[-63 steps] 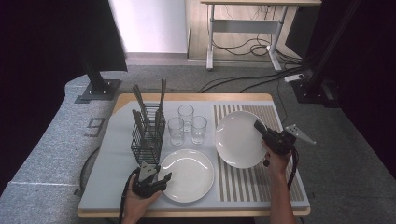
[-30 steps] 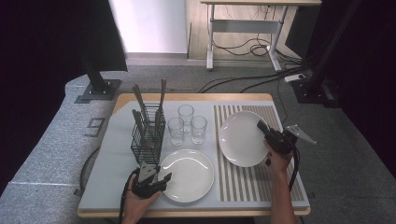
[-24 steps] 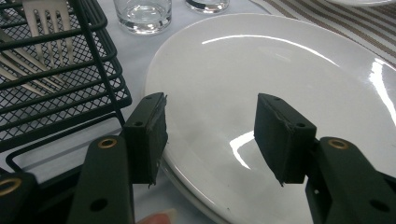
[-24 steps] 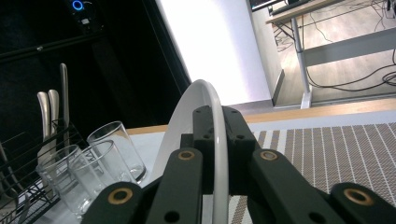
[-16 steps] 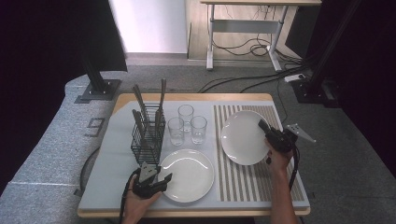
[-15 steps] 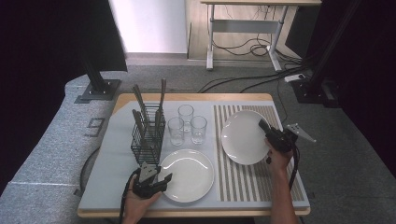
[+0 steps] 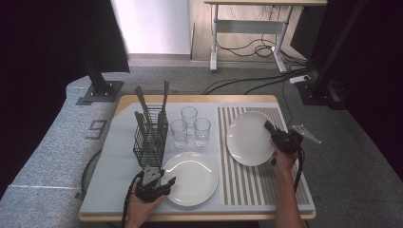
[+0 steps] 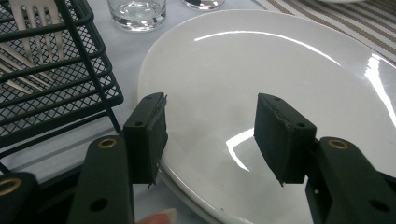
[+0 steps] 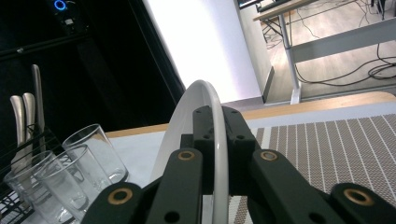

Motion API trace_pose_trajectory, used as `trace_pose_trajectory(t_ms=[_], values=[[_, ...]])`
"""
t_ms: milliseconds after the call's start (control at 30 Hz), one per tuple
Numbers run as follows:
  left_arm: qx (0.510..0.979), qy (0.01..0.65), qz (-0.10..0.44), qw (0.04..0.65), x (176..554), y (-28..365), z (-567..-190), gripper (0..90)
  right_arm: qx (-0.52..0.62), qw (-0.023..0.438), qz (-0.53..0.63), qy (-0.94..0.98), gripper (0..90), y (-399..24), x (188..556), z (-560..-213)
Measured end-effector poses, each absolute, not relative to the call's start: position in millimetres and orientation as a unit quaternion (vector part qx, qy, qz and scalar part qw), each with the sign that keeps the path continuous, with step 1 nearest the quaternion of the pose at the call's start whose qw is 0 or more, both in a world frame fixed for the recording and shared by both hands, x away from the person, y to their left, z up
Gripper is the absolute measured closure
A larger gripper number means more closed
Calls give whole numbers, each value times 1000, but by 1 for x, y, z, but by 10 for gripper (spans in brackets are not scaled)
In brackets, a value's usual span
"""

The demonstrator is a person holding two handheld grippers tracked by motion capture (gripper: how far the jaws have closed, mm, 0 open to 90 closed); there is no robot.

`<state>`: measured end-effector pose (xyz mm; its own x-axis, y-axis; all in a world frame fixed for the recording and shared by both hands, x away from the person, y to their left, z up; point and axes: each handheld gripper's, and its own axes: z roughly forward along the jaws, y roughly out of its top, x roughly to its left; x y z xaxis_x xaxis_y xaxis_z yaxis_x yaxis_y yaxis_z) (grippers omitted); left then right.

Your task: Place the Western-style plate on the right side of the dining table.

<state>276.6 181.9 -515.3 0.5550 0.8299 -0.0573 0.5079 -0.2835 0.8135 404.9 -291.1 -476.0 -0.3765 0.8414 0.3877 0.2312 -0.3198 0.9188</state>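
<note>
At the near edge of the table (image 7: 109, 156), the left gripper (image 7: 164, 184) sits low with its jaws apart; nothing is clamped between them. In the left gripper view its fingers (image 8: 147, 135) stand either side of the near-left rim of the near white plate (image 7: 190, 178), one over the bare table beside the rim, the other over the plate's face. Whether either pad touches the plate cannot be told. That plate lies flat at the near middle of the table, just right of the black wire cutlery basket (image 7: 151, 137), which holds forks (image 8: 25, 14).

Farther off and to the right, the right gripper (image 7: 267, 126) is clamped on the right rim of the second white plate (image 7: 247, 137). In the right gripper view the rim (image 9: 215, 135) runs edge-on between the closed fingers (image 9: 201, 135), and the plate is tilted, lifted off the striped mat (image 7: 247, 185) on its gripped side.

Between the plates, farther back, three clear glasses (image 7: 190, 126) stand upright in a cluster.
</note>
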Motion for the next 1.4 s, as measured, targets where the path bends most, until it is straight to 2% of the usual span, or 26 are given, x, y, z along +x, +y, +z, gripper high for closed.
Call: trace_pose_trajectory(t_ms=[400, 533, 1033, 1400], values=[[778, 430, 193, 415, 277, 182, -516, 442, 509, 242, 630, 534, 857, -289, 407, -479], [778, 430, 194, 414, 277, 182, -516, 443, 514, 257, 619, 535, 857, -286, 409, -481], [783, 428, 190, 411, 277, 180, -517, 442, 531, 240, 613, 534, 853, -291, 413, -487], [784, 426, 190, 409, 277, 180, -517, 441, 550, 246, 588, 540, 832, -294, 414, -490]])
